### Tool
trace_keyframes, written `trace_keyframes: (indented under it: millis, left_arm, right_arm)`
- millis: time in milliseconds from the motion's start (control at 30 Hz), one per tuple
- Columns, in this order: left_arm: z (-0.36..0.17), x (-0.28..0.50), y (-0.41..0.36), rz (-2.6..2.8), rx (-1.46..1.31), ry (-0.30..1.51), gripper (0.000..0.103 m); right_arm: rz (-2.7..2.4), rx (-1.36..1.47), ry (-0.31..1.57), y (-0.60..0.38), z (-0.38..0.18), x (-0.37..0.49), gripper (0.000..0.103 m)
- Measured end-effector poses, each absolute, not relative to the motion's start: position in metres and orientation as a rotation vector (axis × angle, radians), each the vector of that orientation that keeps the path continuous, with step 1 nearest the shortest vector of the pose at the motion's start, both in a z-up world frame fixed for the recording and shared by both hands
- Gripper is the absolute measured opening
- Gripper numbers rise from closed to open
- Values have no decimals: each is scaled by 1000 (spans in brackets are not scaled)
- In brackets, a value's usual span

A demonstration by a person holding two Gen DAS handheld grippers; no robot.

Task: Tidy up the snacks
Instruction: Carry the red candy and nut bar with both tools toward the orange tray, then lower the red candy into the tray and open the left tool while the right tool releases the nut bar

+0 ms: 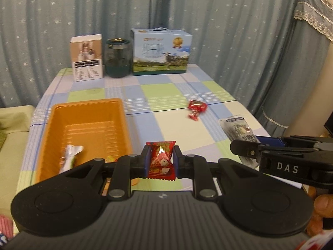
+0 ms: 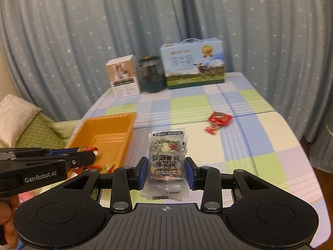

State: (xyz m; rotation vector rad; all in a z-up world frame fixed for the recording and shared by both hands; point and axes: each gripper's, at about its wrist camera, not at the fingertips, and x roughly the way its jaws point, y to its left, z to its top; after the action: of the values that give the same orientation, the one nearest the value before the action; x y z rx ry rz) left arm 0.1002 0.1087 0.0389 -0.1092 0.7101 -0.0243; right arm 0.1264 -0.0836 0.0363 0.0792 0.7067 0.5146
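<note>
My left gripper (image 1: 160,159) is shut on a red candy packet (image 1: 160,158), held just right of the orange tray (image 1: 62,112). A silver wrapped snack (image 1: 69,153) lies in the tray. My right gripper (image 2: 165,171) is shut on a clear nut-mix packet (image 2: 166,160), above the checked tablecloth to the right of the orange tray (image 2: 108,118). That packet (image 1: 239,130) and the right gripper (image 1: 247,152) show at the right of the left wrist view. The left gripper (image 2: 94,155) with its red candy (image 2: 86,148) shows at the left of the right wrist view. Two red candies (image 1: 196,108) (image 2: 218,120) lie on the cloth further back.
At the table's far edge stand a white carton (image 1: 87,58), a dark green jar (image 1: 117,58) and a blue milk box with a cow picture (image 1: 161,52). Blue star-print curtains hang behind. A sofa with a cushion (image 2: 16,112) is at the left. A person's fingers (image 1: 323,205) grip the right handle.
</note>
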Motion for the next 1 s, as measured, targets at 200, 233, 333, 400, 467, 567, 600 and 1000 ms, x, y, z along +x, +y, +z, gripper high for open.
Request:
trace_keyframes:
  millis: [200, 233, 333, 400, 467, 567, 600, 1000]
  left_arm:
    - [38, 92, 138, 41, -120, 710, 20]
    - [38, 91, 144, 50, -121, 710, 20]
    - [35, 89, 157, 77, -124, 714, 20]
    - [33, 88, 166, 91, -131, 719, 19]
    - [30, 87, 175, 105, -136, 722, 20]
    - [28, 87, 189, 127, -145, 724, 20]
    - [27, 87, 194, 135, -147, 723, 20]
    - [15, 109, 239, 168, -154, 742, 20]
  right_arm:
    - [589, 56, 714, -48, 33, 125, 38]
    - [599, 51, 713, -43, 33, 124, 38]
    - [629, 37, 714, -27, 31, 125, 38]
    - [646, 29, 714, -17, 30, 126, 38]
    - [663, 23, 718, -7, 28, 129, 38]
    - [685, 13, 724, 5, 24, 133, 38]
    - [692, 12, 727, 9, 23, 134, 38]
    - [737, 12, 763, 53, 2, 169, 38]
